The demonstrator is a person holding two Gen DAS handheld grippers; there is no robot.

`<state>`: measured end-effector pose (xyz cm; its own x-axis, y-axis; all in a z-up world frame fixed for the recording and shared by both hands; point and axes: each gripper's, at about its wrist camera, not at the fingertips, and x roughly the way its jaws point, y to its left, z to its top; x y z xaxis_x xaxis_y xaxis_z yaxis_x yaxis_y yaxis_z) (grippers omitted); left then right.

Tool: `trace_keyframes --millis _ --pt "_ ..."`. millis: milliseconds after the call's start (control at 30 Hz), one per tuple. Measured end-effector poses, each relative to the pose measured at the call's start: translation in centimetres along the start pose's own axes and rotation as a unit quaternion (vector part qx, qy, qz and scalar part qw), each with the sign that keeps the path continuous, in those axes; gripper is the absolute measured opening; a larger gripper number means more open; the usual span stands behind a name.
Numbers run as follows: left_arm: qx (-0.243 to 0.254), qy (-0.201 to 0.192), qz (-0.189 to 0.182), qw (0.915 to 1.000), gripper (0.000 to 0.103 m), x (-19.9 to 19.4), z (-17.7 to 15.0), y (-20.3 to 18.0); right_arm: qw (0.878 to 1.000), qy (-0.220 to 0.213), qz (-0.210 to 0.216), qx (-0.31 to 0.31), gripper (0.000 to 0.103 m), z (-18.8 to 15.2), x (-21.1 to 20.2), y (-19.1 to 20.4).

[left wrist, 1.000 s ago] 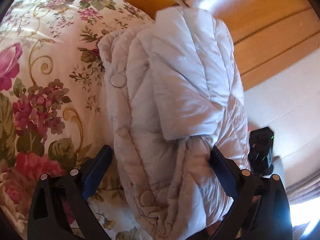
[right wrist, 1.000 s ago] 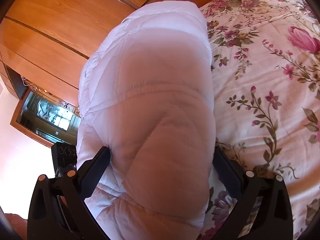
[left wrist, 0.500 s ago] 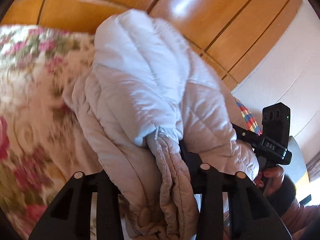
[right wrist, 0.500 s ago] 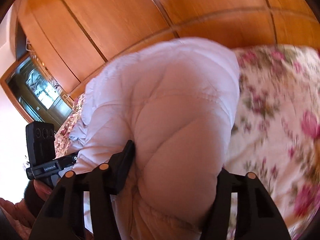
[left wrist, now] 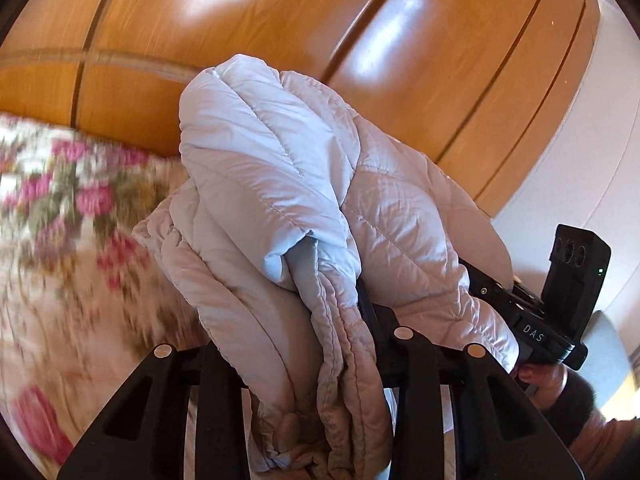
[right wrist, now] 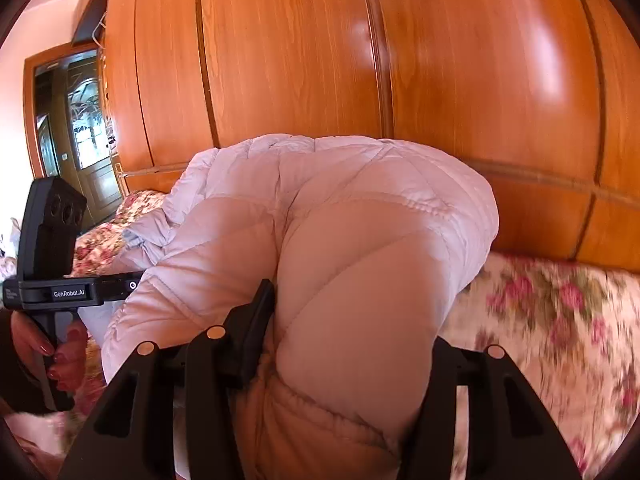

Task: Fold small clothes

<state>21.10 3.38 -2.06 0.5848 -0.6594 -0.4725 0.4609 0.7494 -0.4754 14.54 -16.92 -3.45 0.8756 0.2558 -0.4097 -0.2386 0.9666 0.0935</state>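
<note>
The small puffy jacket [left wrist: 304, 216] is up off the bed [left wrist: 60, 240] now. Both grippers hold it, one at each side, and it hangs in a bunch between them, in front of the wooden wall [left wrist: 280, 28] behind the bed.

The left gripper [left wrist: 304, 380] is pinching a thick bunch of the jacket's edge. Its jaws are closing a little more on the cloth. The right gripper [right wrist: 352, 344] has a fat, puffy part of the jacket [right wrist: 340, 248] squeezed between its jaws, and they are closing a bit more too. A hand [right wrist: 64, 352] holds the handle of the left gripper, seen to the left of the jacket in the right camera.

How far along is the job? I think it is in the middle. The jacket looks doubled over, with a blue-white sleeve part lying over the pinker body. But it is lumpy and not flat. It is not resting on the bed as a neat pile yet.

What is left, I think: bring the jacket down onto the bed, lay it flat, make the last fold, and let go
</note>
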Motion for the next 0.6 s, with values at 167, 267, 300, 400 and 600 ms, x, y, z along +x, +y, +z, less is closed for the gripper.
trace_keyframes --millis 167,267,300,400,600 --pt "0.032 0.012 0.036 0.9988 0.032 5.0 1.7 2.1 1.000 0.016 -0.014 0.020 0.050 -1.7 4.8 -3.8" --pt "-0.009 0.045 0.036 0.9983 0.036 8.0 0.9 4.9 0.997 0.038 -0.014 0.069 0.061 -4.0 6.2 -5.8" --pt "-0.020 0.048 0.033 0.9981 0.041 8.7 0.4 5.6 0.995 0.037 -0.010 0.090 0.062 -4.8 6.3 -6.6" --pt "-0.013 0.045 0.041 0.9981 0.050 9.6 -0.8 5.7 0.992 0.043 -0.014 0.119 0.075 -5.4 6.3 -7.4" --pt "-0.040 0.039 0.052 0.9971 0.075 9.6 -0.9 7.5 0.988 0.058 -0.056 0.129 0.094 -5.2 6.0 -7.0"
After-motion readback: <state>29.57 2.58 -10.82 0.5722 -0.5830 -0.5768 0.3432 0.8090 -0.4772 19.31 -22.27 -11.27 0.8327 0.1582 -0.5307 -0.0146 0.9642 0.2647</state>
